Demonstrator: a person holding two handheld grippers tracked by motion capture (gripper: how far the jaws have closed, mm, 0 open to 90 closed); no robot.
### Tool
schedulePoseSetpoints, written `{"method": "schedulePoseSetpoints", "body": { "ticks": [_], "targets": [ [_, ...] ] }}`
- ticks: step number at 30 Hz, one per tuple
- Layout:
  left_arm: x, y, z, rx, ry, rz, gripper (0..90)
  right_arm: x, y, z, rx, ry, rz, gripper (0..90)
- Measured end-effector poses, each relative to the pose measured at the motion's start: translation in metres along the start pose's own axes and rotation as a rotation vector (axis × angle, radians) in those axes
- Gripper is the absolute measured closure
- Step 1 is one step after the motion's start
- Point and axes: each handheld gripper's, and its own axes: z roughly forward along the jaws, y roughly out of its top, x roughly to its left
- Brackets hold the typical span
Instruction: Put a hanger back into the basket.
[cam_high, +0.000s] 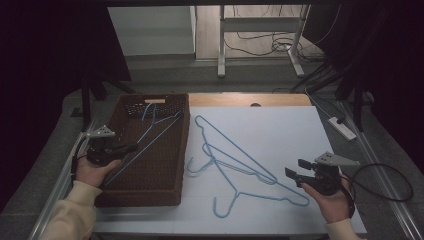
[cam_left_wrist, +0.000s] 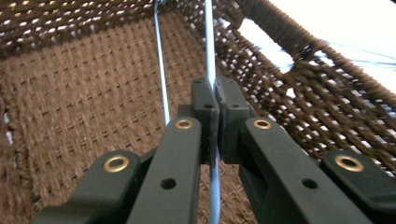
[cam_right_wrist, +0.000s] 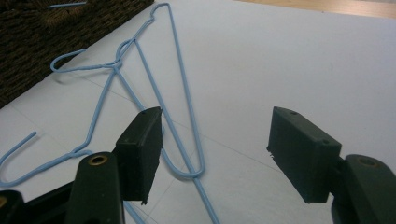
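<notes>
While the blue wire hanger hangs over the brown woven basket, your left gripper has its jaws clamped on the wire. Your right gripper hovers, jaws apart, above two more hangers lying on the white board.

We see light blue wire hangers, a dark brown woven basket, a white worktop, black claws.

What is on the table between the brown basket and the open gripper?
Two blue wire hangers lie crossed on the white tabletop between the basket and the right gripper; the high view shows this.
</notes>
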Motion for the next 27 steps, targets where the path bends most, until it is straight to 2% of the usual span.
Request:
{"method": "schedulePoseSetpoints", "body": {
  "ticks": [4, 9, 11, 12, 16, 17, 19, 23, 27],
  "targets": [
    [0.003, 0.000, 0.001, 0.031, 0.026, -0.025, 87.6, 0.001, 0.000, 0.001, 0.001, 0.000, -0.001, 35.7],
    [0.009, -0.003, 0.003, 0.111, 0.121, -0.059, 87.5, 0.001, 0.000, 0.001, 0.003, 0.001, -0.001, 35.6],
    [0.012, -0.005, 0.008, 0.170, 0.180, -0.068, 87.5, 0.000, 0.000, 0.002, 0.005, 0.002, 0.000, 35.6],
    [0.012, -0.005, 0.008, 0.170, 0.180, -0.068, 87.5, 0.000, 0.000, 0.002, 0.005, 0.002, 0.000, 35.6],
    [0.017, -0.006, 0.016, 0.258, 0.248, -0.064, 87.3, 0.000, -0.001, 0.002, 0.007, 0.001, -0.001, 35.6],
    [0.019, -0.007, 0.018, 0.283, 0.256, -0.067, 87.3, 0.001, -0.001, 0.002, 0.007, 0.002, -0.001, 35.6],
    [0.019, -0.007, 0.020, 0.294, 0.264, -0.066, 87.3, 0.001, -0.001, 0.002, 0.007, 0.002, -0.001, 35.6],
    [0.017, -0.006, 0.025, 0.346, 0.303, -0.046, 86.7, 0.000, -0.001, 0.002, 0.009, 0.003, 0.000, 35.6],
    [0.018, -0.005, 0.027, 0.357, 0.328, -0.053, 84.2, 0.000, -0.001, 0.003, 0.009, 0.003, 0.001, 35.6]
  ]
}}
